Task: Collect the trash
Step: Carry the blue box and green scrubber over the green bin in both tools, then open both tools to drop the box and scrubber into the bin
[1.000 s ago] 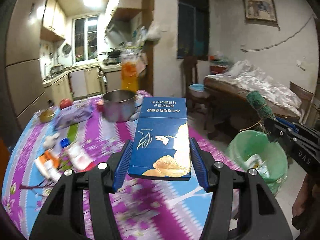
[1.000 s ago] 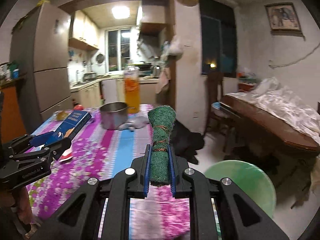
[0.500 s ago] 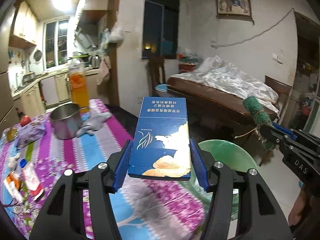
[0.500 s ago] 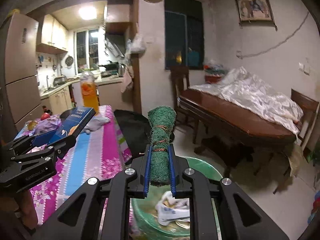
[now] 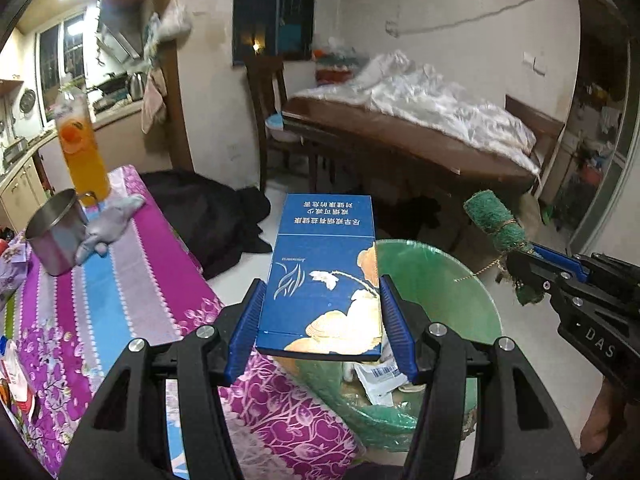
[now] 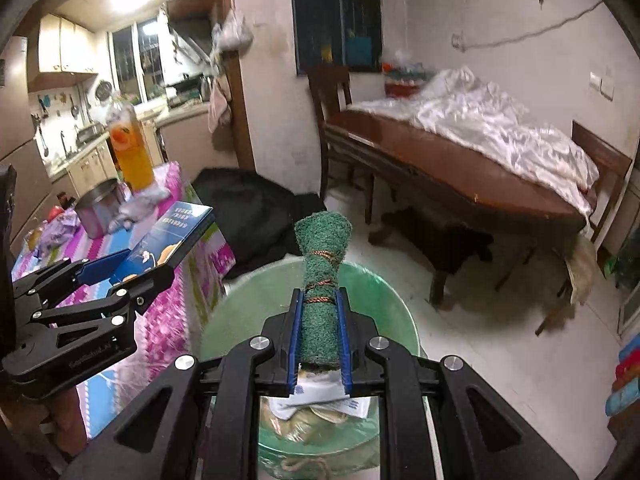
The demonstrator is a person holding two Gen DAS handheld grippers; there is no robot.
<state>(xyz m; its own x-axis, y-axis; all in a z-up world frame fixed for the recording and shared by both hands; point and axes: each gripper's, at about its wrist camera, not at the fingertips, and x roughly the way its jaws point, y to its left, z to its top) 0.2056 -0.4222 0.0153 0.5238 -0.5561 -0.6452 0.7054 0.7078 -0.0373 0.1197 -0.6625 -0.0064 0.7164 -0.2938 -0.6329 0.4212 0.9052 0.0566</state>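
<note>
Swung off the table [image 5: 132, 280] since a second ago, both loads now over the green bin [image 5: 444, 280], formerly far off to the right. Blue box [image 5: 324, 280] clamped flat between the pads of the left gripper [image 5: 320, 320], above the bin's near rim and the wrappers [image 5: 380, 376] inside; green roll [image 6: 322, 292] pinched in the nearly closed right gripper [image 6: 320, 332], straight above the bin. Steel pot [image 5: 56, 236] and orange bottle [image 5: 82, 148] far left, behind.

"DAS" is printed on the right gripper [image 5: 516, 276]; the blue carton [image 5: 324, 280] bears upside-down Chinese characters.
</note>
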